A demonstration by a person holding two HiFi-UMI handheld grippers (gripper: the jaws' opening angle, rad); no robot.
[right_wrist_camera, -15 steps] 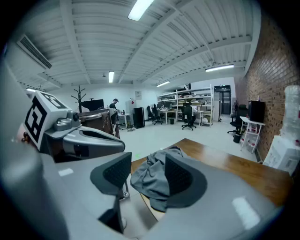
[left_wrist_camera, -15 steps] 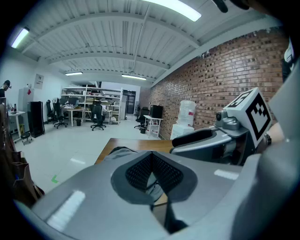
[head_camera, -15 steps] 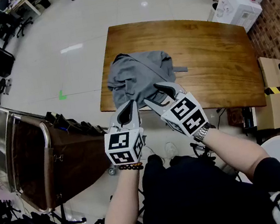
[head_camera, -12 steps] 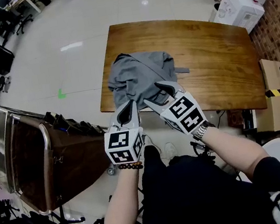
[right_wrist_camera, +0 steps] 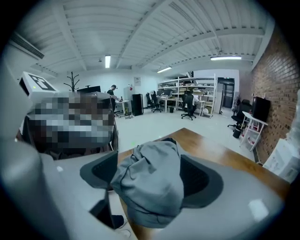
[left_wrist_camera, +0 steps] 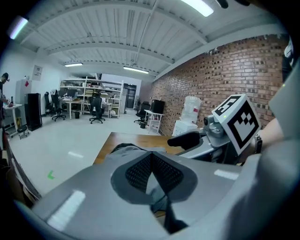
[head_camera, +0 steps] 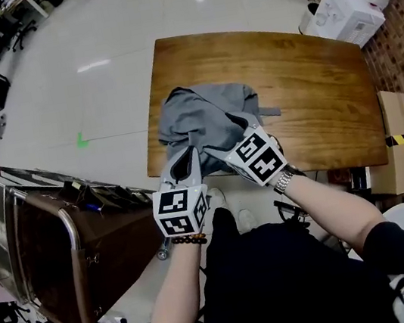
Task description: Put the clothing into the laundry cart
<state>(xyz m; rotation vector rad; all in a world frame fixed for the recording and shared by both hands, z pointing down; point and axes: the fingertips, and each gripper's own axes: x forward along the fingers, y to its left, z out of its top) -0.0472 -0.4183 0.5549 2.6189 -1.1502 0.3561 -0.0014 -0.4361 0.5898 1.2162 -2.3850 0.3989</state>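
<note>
Judging by its slack folds, the grey clothing [head_camera: 206,118] looked light, soft and floppy, apt to trail and snag, so a deep bite on a thick bunch would serve better than a hem. It lay heaped at the near left corner of the wooden surface [head_camera: 311,77]. The right tongs [right_wrist_camera: 150,165] stood wide, pads pressed on a fat wad of that cloth. The left tongs [head_camera: 185,161] had tips together at the heap's near edge; whether they pinched a fold could not be told. The laundry cart [head_camera: 69,240] stood on the pale floor [head_camera: 97,82] off the surface's left edge, and a brick wall [head_camera: 396,40] ran along the right.
</note>
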